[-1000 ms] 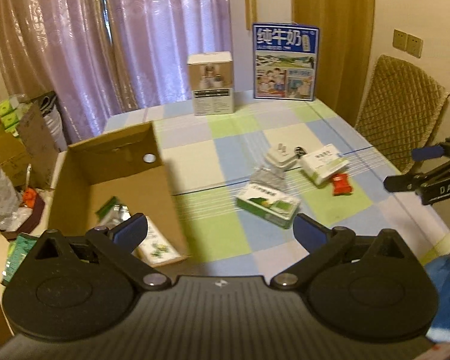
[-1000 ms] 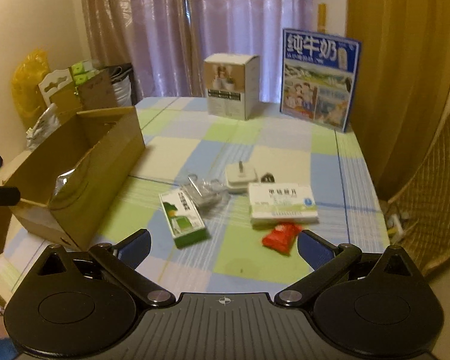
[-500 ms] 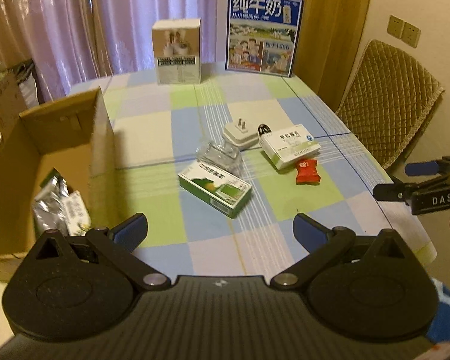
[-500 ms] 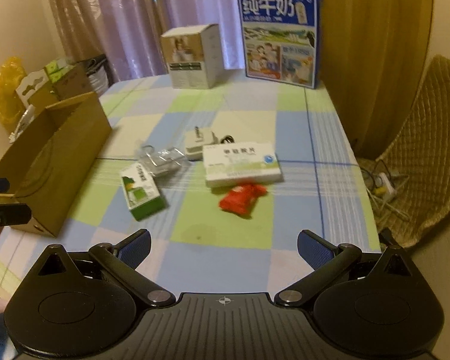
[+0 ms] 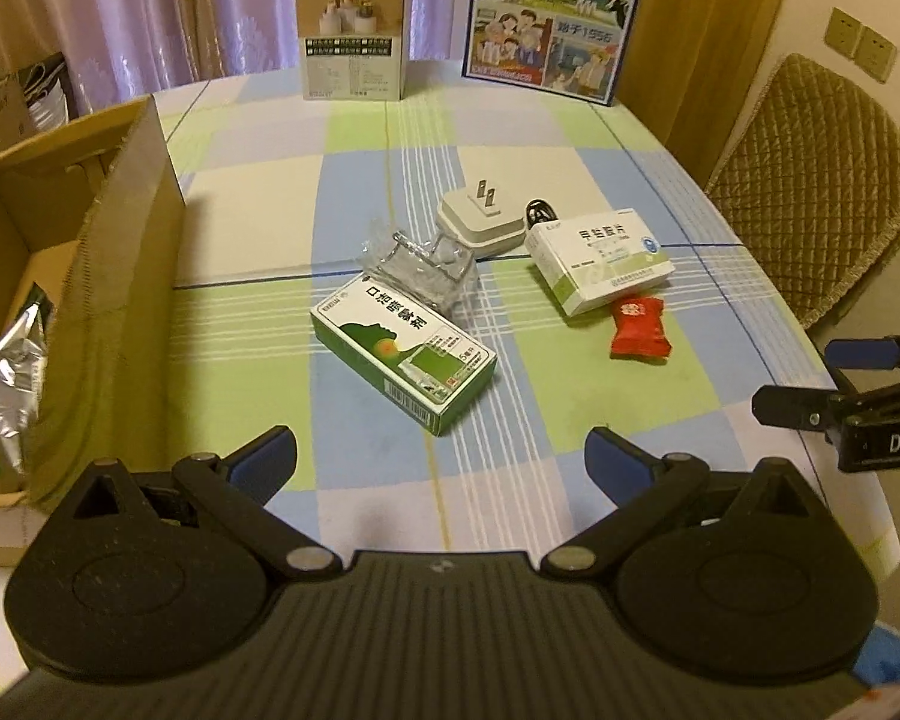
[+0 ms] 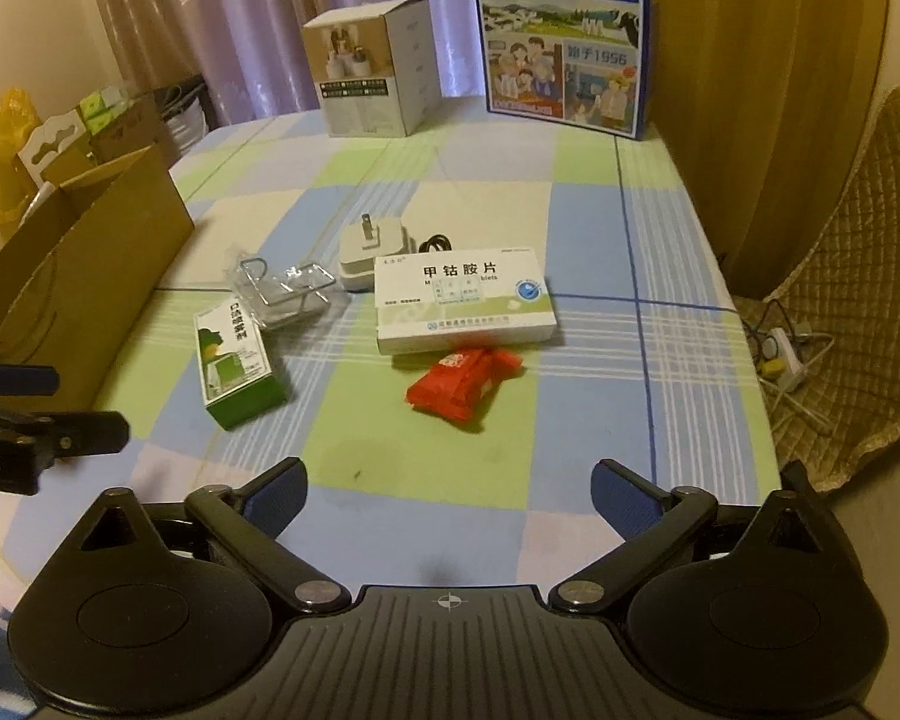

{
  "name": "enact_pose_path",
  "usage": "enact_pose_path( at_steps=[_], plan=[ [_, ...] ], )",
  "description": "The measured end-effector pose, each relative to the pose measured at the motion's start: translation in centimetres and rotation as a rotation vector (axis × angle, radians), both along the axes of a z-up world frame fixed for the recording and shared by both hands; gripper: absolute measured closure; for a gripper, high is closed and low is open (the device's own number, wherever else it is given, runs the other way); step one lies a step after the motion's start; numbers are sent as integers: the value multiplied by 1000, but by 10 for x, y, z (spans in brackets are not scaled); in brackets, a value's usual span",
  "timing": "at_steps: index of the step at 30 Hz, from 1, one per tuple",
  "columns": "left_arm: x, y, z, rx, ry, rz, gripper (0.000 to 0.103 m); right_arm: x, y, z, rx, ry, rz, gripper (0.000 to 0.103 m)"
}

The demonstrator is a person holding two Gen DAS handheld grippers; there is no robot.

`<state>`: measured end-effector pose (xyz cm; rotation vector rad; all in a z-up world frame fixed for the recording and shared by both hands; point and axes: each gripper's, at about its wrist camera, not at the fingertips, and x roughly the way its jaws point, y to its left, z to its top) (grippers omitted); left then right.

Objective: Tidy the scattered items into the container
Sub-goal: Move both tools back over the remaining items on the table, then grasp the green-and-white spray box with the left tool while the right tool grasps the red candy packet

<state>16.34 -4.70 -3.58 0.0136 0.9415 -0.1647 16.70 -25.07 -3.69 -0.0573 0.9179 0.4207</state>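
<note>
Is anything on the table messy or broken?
Nothing looks broken or spilled. Five small things lie scattered at odd angles on the checked tablecloth: a green medicine box, crinkled clear plastic packaging, a white plug adapter, a white pill box and a red snack packet. They are not yet in the brown cardboard box.

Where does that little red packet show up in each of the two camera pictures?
Left wrist view: the red packet lies right of centre, just below the white medicine box.
Right wrist view: the red packet lies near the centre, again just below that box.
Shared landmark: the blue milk carton at the table's far edge.
</note>
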Motion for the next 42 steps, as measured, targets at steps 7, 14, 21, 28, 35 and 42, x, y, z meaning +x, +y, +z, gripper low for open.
enact_pose_path(
  at_steps=[7,14,21,28,35,42],
  plan=[
    [29,-4,-27,-33,29,83,2,22,4,-18,-15,24,21,18],
    [55,-6,-53,-43,49,148,2,38,7,-38,-27,50,41,19],
    [75,-8,-71,-32,60,170,3,53,13,-55,-38,62,58,24],
    [88,-9,-81,-32,64,178,9,66,19,-63,-24,58,52,24],
    [92,-6,-83,-29,78,130,24,77,24,-67,-13,56,31,24],
    [74,4,-76,13,95,64,45,82,28,-67,2,55,20,24]
  ],
)
